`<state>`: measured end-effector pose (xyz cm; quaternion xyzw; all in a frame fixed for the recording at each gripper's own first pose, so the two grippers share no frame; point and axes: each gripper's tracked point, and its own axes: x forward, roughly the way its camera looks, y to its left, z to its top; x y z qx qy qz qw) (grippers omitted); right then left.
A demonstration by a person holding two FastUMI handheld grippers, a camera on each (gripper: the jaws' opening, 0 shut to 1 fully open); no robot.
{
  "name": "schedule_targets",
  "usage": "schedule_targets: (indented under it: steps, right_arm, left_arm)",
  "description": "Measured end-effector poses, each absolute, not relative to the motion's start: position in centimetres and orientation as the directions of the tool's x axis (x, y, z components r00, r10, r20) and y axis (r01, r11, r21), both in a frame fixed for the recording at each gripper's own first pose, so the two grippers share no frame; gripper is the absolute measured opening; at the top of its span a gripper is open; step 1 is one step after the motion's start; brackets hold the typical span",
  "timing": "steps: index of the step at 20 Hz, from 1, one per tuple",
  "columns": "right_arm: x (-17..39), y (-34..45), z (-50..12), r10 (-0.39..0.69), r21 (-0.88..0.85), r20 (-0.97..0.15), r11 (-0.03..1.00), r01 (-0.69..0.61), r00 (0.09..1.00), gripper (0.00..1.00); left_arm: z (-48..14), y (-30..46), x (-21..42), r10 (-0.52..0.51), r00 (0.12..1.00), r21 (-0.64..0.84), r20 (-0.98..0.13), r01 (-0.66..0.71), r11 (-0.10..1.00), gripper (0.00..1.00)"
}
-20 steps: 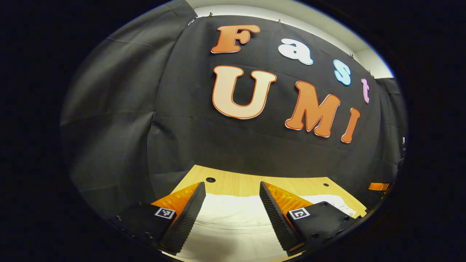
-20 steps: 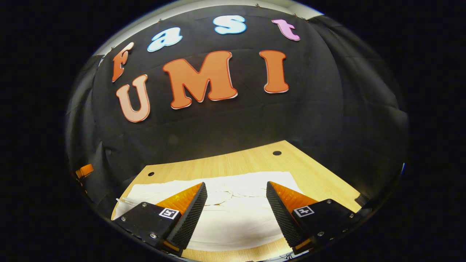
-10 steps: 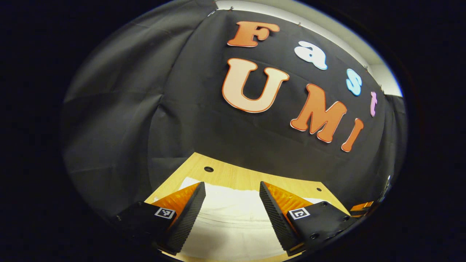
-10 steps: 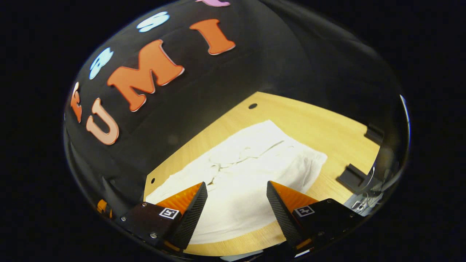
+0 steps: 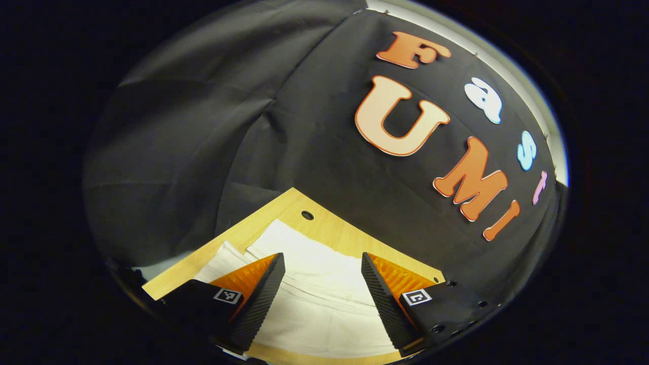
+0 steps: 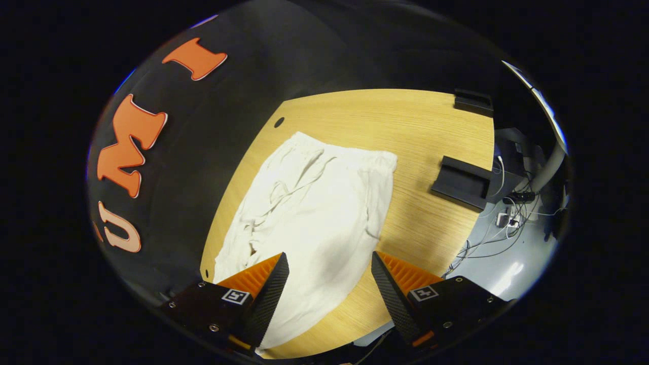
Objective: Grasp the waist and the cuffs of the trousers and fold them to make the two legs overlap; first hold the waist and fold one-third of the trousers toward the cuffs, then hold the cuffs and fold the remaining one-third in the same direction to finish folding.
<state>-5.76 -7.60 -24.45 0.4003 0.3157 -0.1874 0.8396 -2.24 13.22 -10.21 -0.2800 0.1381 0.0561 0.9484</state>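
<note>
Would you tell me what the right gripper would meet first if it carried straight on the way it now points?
Most likely the white trousers spread on the wooden table. The right gripper is open, and the cloth fills the gap ahead of it. How far above the fabric it hangs is unclear.

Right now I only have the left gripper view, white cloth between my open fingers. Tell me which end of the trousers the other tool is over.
Observer: The right gripper view shows the waist end, with the drawstring lying loose on the trousers.
Operator: Report whether that tool has hold of anything.
Observer: No. The right tool is open, its fingers spread above the cloth and pressing on nothing.
Operator: Check the table beyond the waistband for obstacles.
Observer: Two black brackets sit at the table's far edge, the nearer bracket well apart from the waistband, with loose cables on the floor past it.
</note>
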Motion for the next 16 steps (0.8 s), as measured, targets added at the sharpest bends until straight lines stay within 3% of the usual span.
schedule_targets:
  steps: [6,11,12,13,14,16]
  right_arm:
    - [-4.5,-9.9,-27.0,-0.083,0.534,-0.73,0.551,0.641,0.679,0.99]
    - [-3.0,-10.1,-28.3,-0.078,0.506,-0.762,0.548,0.666,0.643,0.99]
    - [-2.5,-9.8,-28.4,-0.068,0.513,-0.762,0.543,0.665,0.644,0.92]
    - [-2.1,-9.7,-28.5,-0.058,0.519,-0.764,0.537,0.665,0.643,0.92]
    - [-1.8,-9.5,-28.6,-0.041,0.524,-0.769,0.53,0.666,0.638,0.99]
    - [-0.9,-9.8,-28.5,-0.047,0.526,-0.767,0.526,0.669,0.64,0.97]
  left_arm:
    - [-11.8,14.5,-3.7,0.055,0.942,-0.532,-0.331,-0.235,0.814,0.98]
    - [-15.0,14.8,-5.5,0.078,0.907,-0.603,-0.415,-0.338,0.723,0.99]
    - [-15.7,15.0,-5.9,0.082,0.899,-0.609,-0.43,-0.356,0.708,0.99]
    - [-16.2,15.1,-6.3,0.087,0.891,-0.614,-0.445,-0.374,0.696,0.99]
    - [-16.7,15.2,-6.5,0.091,0.886,-0.621,-0.455,-0.389,0.681,0.99]
    - [-17.8,15.3,-7.3,0.094,0.873,-0.643,-0.478,-0.421,0.64,0.99]
